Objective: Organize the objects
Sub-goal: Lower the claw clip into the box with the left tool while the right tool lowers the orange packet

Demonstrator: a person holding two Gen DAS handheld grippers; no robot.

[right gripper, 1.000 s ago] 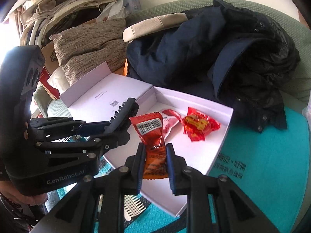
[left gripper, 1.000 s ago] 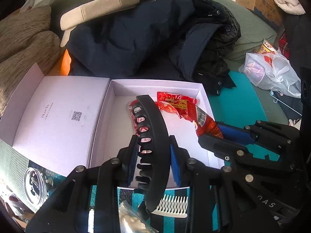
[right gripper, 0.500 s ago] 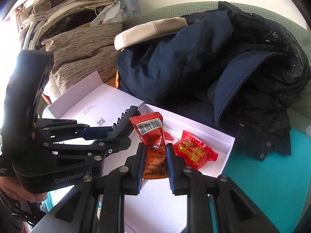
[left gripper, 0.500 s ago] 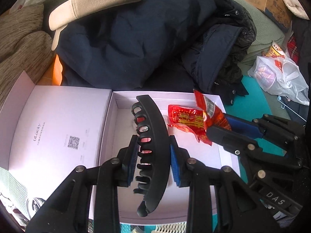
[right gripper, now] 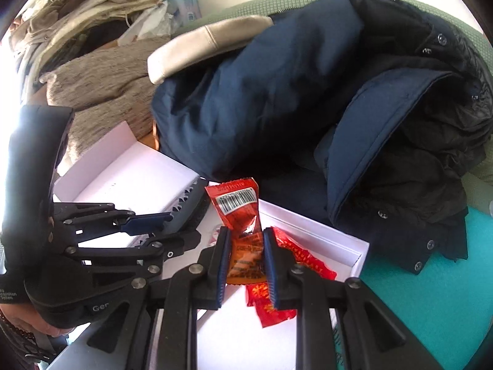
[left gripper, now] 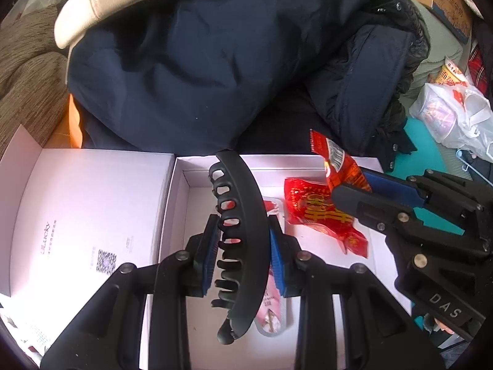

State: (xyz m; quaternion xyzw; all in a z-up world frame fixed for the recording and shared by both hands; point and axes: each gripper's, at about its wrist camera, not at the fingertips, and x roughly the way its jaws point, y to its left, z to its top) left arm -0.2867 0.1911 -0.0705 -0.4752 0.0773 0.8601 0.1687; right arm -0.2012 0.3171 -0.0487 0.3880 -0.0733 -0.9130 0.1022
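A navy jacket is heaped behind the open white box, which holds a red packet and a pink sachet. Over it, the left gripper clamps a black hair claw lengthwise, pointing away. The right gripper pinches an upright orange-red snack packet.

A lived-in home: navy coat and piled laundry.
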